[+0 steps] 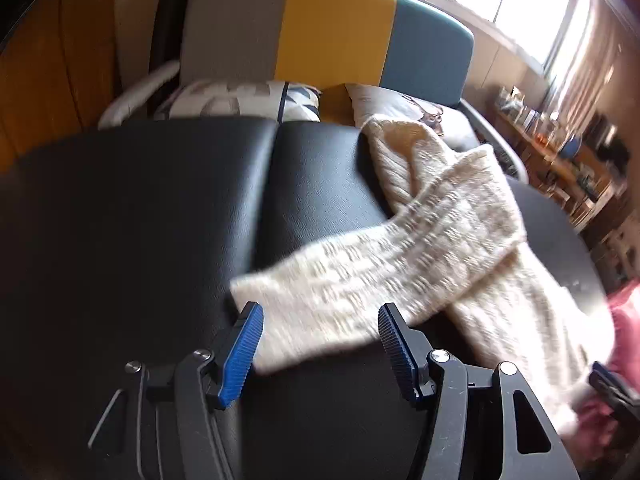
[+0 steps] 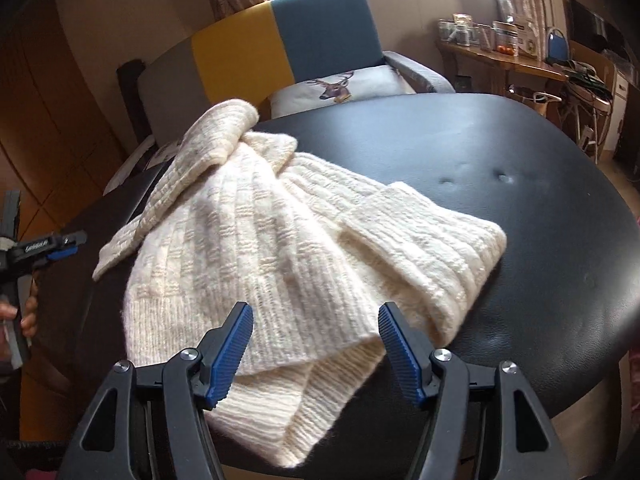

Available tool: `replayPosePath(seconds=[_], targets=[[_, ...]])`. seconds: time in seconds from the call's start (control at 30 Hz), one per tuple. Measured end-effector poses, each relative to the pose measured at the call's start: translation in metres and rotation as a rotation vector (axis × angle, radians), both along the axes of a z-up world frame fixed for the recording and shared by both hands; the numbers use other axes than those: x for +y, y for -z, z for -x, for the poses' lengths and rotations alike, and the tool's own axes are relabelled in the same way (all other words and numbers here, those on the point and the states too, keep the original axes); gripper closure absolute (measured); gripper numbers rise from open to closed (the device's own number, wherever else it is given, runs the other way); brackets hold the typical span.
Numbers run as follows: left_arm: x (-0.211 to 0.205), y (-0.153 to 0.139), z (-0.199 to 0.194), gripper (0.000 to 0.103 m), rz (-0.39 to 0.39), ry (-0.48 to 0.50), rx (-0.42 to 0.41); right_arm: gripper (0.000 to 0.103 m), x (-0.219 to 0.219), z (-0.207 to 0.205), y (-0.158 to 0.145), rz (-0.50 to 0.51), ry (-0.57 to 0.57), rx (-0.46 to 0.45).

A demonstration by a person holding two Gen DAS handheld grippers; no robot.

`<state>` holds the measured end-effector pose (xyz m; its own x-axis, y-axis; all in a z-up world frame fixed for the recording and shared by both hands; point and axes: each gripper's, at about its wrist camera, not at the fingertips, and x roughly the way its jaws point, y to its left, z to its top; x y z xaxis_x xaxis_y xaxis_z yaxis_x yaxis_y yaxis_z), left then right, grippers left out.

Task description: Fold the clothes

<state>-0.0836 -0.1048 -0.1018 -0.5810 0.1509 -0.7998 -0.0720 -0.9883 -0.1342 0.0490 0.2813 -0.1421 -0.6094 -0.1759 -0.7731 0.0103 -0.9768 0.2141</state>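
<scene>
Left gripper [image 1: 320, 320]: jaws spread wide, empty, just above a sweater sleeve [image 1: 360, 276]. Right gripper [image 2: 316, 322]: jaws spread, empty, at the sweater's hem. Cream knit sweater [image 2: 260, 248]: lying rumpled and partly folded on a black padded table [image 2: 500, 168]. Beyond: a grey, yellow and blue couch [image 2: 280, 52] with a deer cushion [image 2: 340, 84].
</scene>
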Motion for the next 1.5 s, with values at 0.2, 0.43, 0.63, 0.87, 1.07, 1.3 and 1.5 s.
replayPosePath(seconds=[0.2, 0.43, 0.63, 0.87, 1.07, 1.3, 1.5], targets=[[0.019, 0.036, 0.037, 0.030, 0.332, 0.119, -0.033, 0.036, -0.027, 0.000, 0.019, -0.025, -0.074, -0.057], [0.012, 0.063, 0.040, 0.029, 0.194, 0.151, -0.083, 0.036, -0.028, 0.008, 0.031, -0.036, -0.070, -0.099], [-0.025, 0.048, 0.039, 0.088, -0.036, 0.006, -0.073, 0.036, -0.028, 0.006, 0.031, -0.060, -0.079, -0.107], [-0.154, -0.045, 0.003, 0.089, -0.427, -0.284, 0.152, 0.036, -0.027, 0.009, 0.022, -0.080, -0.074, -0.097], [-0.250, -0.077, -0.025, 0.089, -0.283, -0.517, 0.184, 0.036, -0.034, 0.014, 0.027, -0.084, -0.071, -0.119], [-0.307, 0.001, -0.015, 0.085, -0.234, -0.692, -0.115, 0.036, -0.040, 0.018, 0.025, -0.104, -0.087, -0.132], [-0.302, 0.001, -0.049, 0.076, -0.343, -0.761, -0.100, 0.036, -0.029, 0.016, 0.007, -0.005, -0.082, -0.102]])
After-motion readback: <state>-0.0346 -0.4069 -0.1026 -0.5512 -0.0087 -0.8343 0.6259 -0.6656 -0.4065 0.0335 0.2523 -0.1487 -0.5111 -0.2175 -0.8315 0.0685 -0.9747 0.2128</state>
